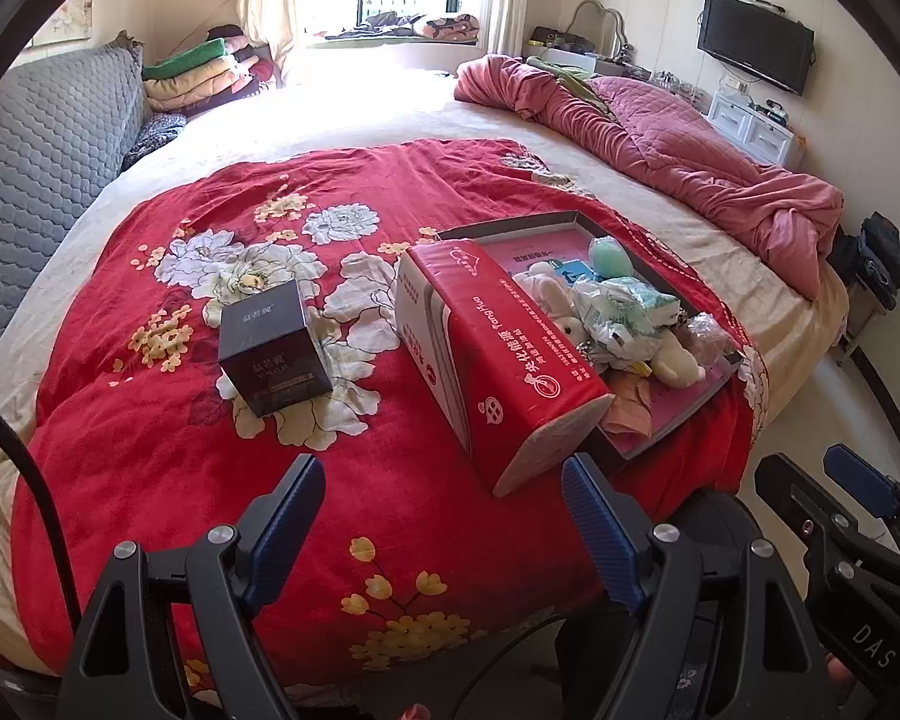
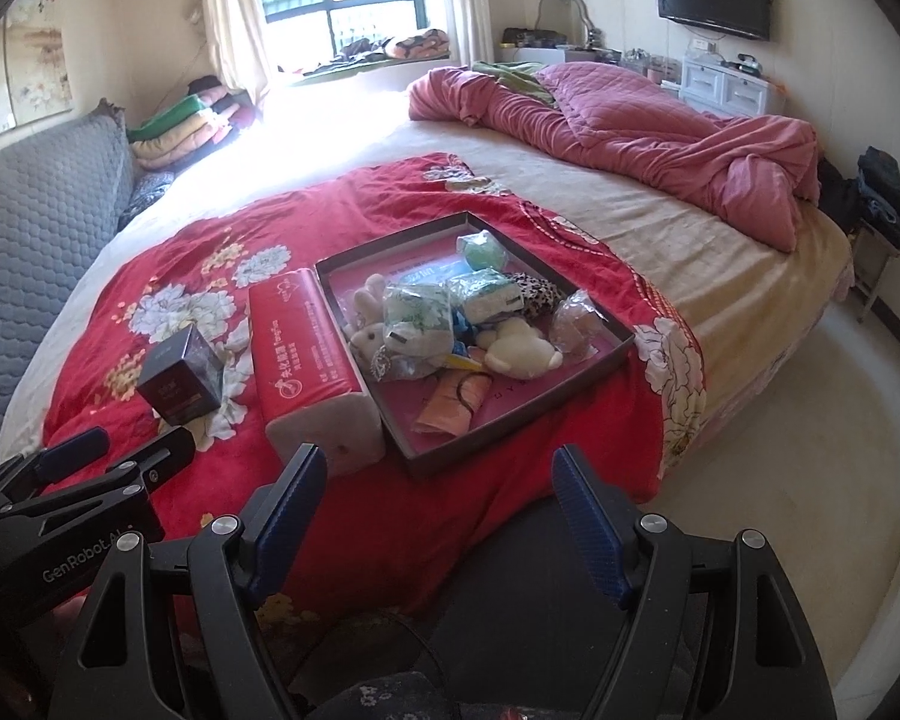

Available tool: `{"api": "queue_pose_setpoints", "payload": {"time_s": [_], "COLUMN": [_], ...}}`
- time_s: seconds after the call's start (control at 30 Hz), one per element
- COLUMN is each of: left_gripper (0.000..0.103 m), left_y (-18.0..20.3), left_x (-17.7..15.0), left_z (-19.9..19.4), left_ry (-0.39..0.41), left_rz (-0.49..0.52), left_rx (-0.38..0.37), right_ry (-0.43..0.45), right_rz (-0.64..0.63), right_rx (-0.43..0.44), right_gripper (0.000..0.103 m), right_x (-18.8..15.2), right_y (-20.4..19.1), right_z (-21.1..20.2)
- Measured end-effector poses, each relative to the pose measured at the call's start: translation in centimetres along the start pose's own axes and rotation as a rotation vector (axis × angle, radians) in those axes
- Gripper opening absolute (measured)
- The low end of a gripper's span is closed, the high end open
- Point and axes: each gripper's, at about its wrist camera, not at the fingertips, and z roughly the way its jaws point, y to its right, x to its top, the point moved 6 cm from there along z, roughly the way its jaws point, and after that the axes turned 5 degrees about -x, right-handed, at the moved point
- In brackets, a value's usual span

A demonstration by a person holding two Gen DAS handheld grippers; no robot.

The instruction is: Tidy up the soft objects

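A shallow dark box lid (image 2: pixel 621 336) (image 1: pixel 669 429) lies on the red flowered blanket (image 1: pixel 168 432) (image 2: pixel 540 468). It holds white plush toys (image 2: pixel 516 345) (image 1: pixel 678 360), wrapped tissue packs (image 2: pixel 417 309) (image 1: pixel 621 297), a green ball (image 2: pixel 480 249) (image 1: pixel 609 255) and a leopard-print pouch (image 2: pixel 537 294). A long red tissue pack (image 1: pixel 498 348) (image 2: pixel 306 360) leans against the lid's left wall. My left gripper (image 1: pixel 444 516) hovers open over the blanket just short of that pack. My right gripper (image 2: pixel 438 510) is open too, empty, near the lid's front corner.
A dark cube-shaped box (image 1: pixel 273 354) (image 2: pixel 183 381) stands on the blanket left of the red pack. A crumpled pink quilt (image 1: pixel 660 144) (image 2: pixel 630 126) lies at the far right of the bed. A grey padded headboard (image 1: pixel 36 138) bounds the left side, with folded bedding (image 1: pixel 201 75) behind.
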Motion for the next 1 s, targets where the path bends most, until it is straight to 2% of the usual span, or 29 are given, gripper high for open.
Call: {"api": "queue_pose_setpoints", "payload": {"time_s": [0.67, 1.0], "left_gripper": [0.081, 0.081], "left_y": [-0.16, -0.75], "left_x": [-0.05, -0.44], "left_z": [0.28, 0.61], "left_ry": [0.000, -0.001], "left_rz": [0.004, 0.016], "left_rx": [0.011, 0.064], "right_ry": [-0.007, 0.003], "right_rz": [-0.001, -0.011], "right_rx": [0.006, 0.016], "right_gripper": [0.079, 0.079], "right_x": [-0.07, -0.07], "right_y": [-0.12, -0.51], "right_z": [0.17, 0.10]}}
